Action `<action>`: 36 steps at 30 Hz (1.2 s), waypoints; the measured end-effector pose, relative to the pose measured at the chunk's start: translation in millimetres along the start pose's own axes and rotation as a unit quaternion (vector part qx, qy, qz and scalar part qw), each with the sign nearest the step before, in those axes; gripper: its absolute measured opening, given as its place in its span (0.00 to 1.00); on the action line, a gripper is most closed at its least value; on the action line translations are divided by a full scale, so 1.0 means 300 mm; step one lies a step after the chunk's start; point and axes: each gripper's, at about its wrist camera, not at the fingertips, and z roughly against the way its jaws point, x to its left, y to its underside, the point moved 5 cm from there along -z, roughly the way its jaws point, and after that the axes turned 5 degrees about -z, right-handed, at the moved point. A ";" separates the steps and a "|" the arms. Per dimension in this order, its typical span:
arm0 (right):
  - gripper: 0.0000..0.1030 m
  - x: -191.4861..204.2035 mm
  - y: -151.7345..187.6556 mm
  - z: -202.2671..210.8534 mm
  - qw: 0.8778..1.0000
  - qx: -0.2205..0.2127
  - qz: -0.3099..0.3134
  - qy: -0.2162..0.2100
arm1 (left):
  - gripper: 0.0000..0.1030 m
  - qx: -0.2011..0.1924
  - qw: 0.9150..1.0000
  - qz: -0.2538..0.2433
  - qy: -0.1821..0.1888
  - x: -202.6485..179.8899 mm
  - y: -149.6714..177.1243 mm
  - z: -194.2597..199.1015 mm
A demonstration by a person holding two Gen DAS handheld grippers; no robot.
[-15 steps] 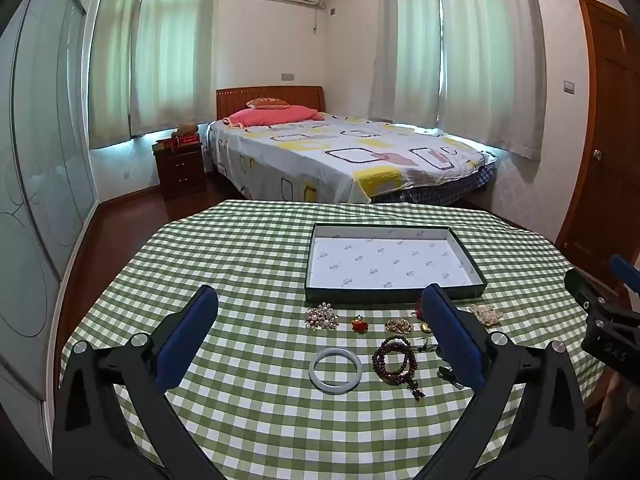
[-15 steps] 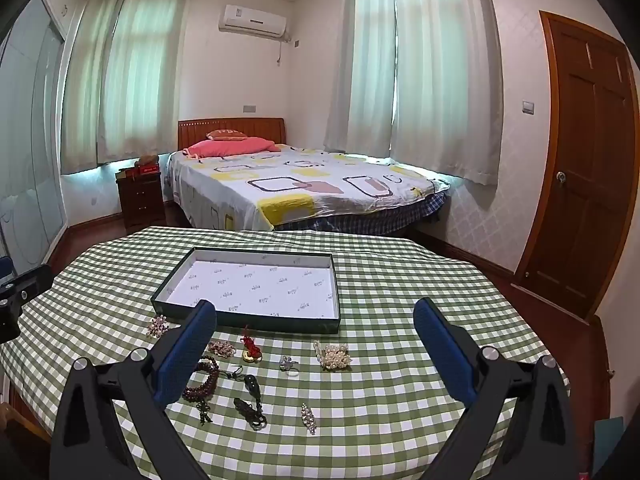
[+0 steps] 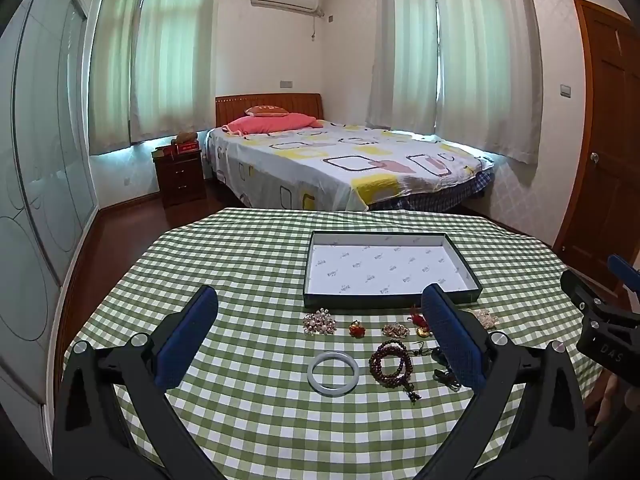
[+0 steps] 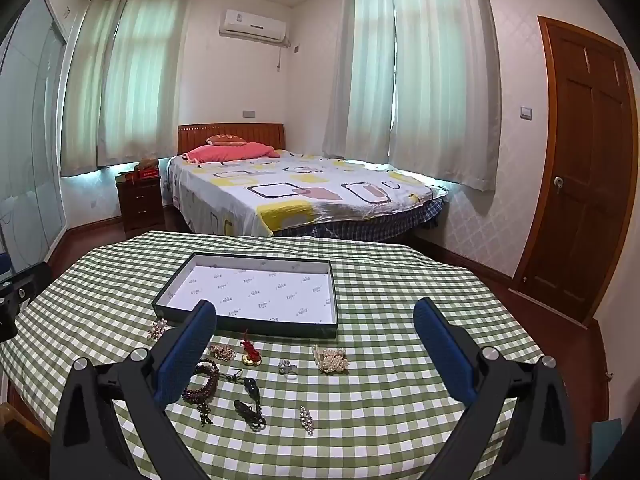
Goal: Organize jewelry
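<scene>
A shallow dark box with a white lining (image 3: 468, 258) (image 4: 320, 266) lies empty on the green checked table. In front of it lie jewelry pieces: a pearl brooch (image 3: 319, 322), a red charm (image 3: 357, 329), a white bangle (image 3: 333, 372), a dark bead bracelet (image 3: 391, 364) (image 4: 202, 380), a pearl bracelet (image 4: 330, 359), a ring (image 4: 288, 367), a red and gold charm (image 4: 250, 354), a black pendant (image 4: 252, 402) and a small crystal pin (image 4: 307, 420). My left gripper (image 3: 320, 344) is open above the bangle. My right gripper (image 4: 316, 350) is open above the ring and pearls.
The round table's green checked cloth (image 3: 240, 264) drops off at the edges on all sides. The other gripper's body shows at the right edge of the left wrist view (image 3: 600, 320). Behind the table stand a bed (image 3: 340, 164), a nightstand (image 3: 180, 176) and a wooden door (image 4: 588, 168).
</scene>
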 end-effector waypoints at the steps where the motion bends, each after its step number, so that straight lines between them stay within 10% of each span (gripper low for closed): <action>1: 0.94 -0.001 -0.002 -0.003 1.000 0.000 0.000 0.000 | 0.96 0.000 1.000 0.000 0.000 0.001 -0.004 0.002; 36: 0.94 0.008 -0.011 0.019 1.000 -0.005 0.002 0.001 | 0.96 0.005 1.000 0.006 0.001 0.001 0.025 -0.005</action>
